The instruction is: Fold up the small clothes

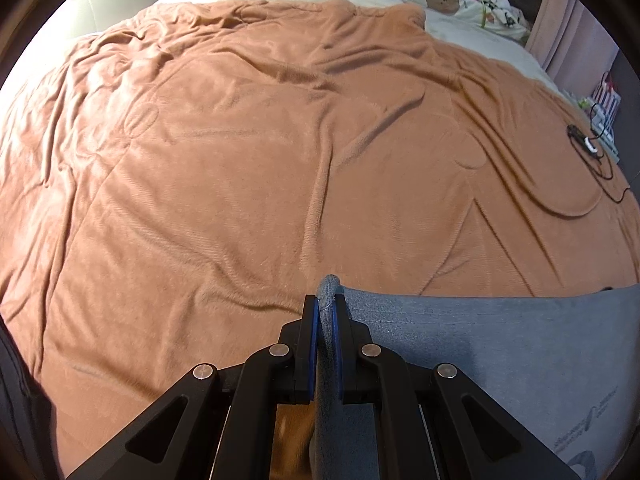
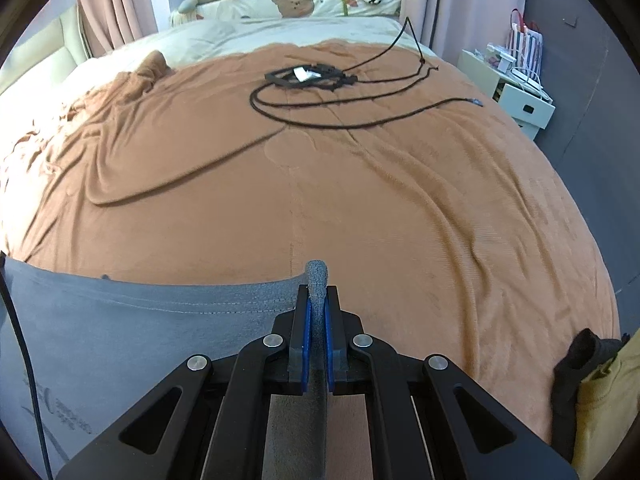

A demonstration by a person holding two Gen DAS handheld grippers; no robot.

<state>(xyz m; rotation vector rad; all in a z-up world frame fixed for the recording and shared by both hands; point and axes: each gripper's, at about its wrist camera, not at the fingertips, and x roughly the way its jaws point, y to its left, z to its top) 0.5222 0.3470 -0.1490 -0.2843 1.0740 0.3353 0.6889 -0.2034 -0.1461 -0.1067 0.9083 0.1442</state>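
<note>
A grey garment point(image 1: 500, 344) with a faint print near its lower part hangs stretched between my two grippers above the brown blanket point(image 1: 240, 168). My left gripper point(image 1: 328, 304) is shut on the garment's left corner, a fold of cloth sticking up between the blue pads. My right gripper point(image 2: 319, 296) is shut on the other corner of the same garment point(image 2: 140, 332), which spreads to the left in the right wrist view. The hem runs taut between both grippers.
A black cable and a small black frame point(image 2: 308, 74) lie on the blanket point(image 2: 400, 200) at the far side. A dark garment point(image 2: 580, 364) and a yellow one point(image 2: 604, 408) lie at the right edge. Pillows and plush toys point(image 2: 296, 0) sit at the head. A white nightstand point(image 2: 516, 92) stands to the right.
</note>
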